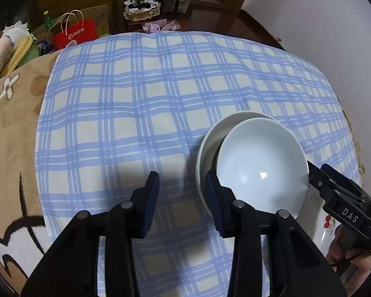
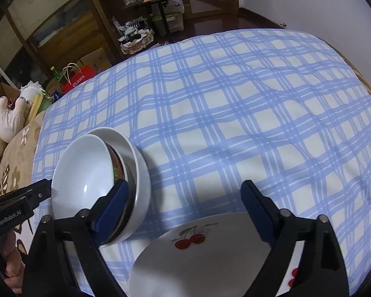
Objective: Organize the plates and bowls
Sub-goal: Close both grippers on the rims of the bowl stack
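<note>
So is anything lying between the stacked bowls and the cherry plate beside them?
Nothing visible does. Between the stacked bowls and the cherry plate only bare checked cloth shows. The right gripper hangs open above that gap, one finger close against the stack, the other over the plate's far side.

Bowl stack (image 2: 136,188) sits on the checked cloth (image 2: 235,123): top bowl (image 1: 261,168) nested in a middle bowl (image 2: 125,173), inside the outer bowl (image 1: 210,143). Plate (image 2: 197,259) lies on the cloth just right of the stack, nearer the camera. Left claw (image 1: 183,203) left of stack; right claw (image 2: 183,212) straddles plate's far edge, left finger (image 2: 113,205) at the stack.
</note>
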Demonstrator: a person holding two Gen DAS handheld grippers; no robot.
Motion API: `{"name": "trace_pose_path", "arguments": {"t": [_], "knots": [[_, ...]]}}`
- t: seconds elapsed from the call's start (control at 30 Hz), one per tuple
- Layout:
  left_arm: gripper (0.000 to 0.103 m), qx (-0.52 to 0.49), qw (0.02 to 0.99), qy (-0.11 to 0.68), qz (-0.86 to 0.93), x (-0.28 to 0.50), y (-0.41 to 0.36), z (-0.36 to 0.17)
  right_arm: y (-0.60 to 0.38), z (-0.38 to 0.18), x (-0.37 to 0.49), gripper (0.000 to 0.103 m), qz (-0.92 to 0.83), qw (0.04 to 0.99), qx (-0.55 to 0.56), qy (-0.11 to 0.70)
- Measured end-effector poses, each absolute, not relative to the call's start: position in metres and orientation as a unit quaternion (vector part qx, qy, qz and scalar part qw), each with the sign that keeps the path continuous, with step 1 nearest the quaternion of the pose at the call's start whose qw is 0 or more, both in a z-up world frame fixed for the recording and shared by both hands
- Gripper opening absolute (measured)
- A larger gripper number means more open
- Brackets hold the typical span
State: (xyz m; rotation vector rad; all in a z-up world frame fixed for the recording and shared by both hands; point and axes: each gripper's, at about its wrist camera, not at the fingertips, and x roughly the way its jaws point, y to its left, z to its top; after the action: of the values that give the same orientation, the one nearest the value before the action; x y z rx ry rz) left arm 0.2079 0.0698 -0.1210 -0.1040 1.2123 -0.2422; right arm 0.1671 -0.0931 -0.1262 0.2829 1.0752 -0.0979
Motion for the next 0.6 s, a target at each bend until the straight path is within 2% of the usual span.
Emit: {"name": "trace_pose_path", "arguments": {"t": [0.3,0.47,0.6], "knots": [[0.027,-0.048,0.807,0.573,-0.133,0.208,0.069,-0.121,-0.087,-0.122,0.168,0.073,-0.039,0.847,0.139,0.511],[0.019,-0.043,0.798,0.584,-0.142,0.212,0.066,-0.120,-0.083,-0.119,0.171,0.051,-0.013,0.841,0.145,0.522],[0.013,-0.045,0.797,0.585,-0.141,0.214,0.064,-0.120,-0.084,-0.119,0.175,0.045,-0.003,0.831,0.158,0.534]]}}
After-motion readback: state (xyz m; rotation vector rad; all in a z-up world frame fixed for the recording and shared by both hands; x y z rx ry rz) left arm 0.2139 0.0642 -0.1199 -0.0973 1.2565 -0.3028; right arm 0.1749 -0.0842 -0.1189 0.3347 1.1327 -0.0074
